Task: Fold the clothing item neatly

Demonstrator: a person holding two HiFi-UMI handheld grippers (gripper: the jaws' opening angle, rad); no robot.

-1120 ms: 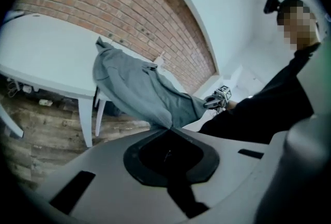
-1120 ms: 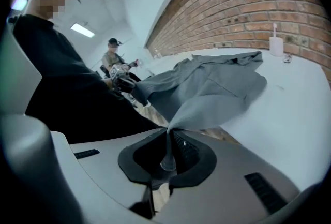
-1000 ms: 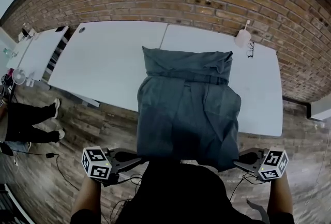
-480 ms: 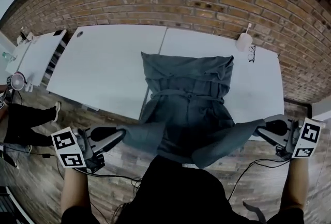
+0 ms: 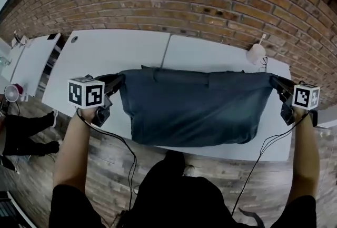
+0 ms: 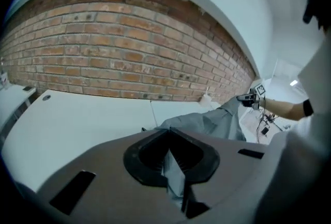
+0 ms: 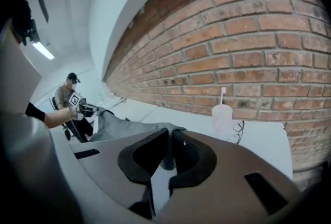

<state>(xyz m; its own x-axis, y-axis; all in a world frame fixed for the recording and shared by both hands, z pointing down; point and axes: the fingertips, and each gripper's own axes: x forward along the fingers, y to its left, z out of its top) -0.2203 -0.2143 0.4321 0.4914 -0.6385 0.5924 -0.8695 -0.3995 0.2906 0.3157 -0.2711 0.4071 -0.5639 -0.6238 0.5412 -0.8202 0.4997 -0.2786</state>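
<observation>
- Pulled taut between the two grippers, the dark grey cloth garment (image 5: 189, 111) screens the middle of the white table (image 5: 100, 53). Whether its lower hem touches the tabletop, cannot tell.
- Garment corners vanish inside the clamped jaws of the left gripper (image 5: 120, 80) and the right gripper (image 5: 274, 81). Amount of cloth pinched: hidden.
- By the brick wall, a pale cup-shaped object with a stick (image 5: 256, 53): too small to name.
- Beside it, thin dark spectacles (image 7: 239, 131): tiny, barely made out.
- Left edge of head view: a bystander's dark-trousered legs (image 5: 23, 135), the rest cut off.
- Bottom edge: the holder's dark-clad torso (image 5: 174, 195), cut off.
</observation>
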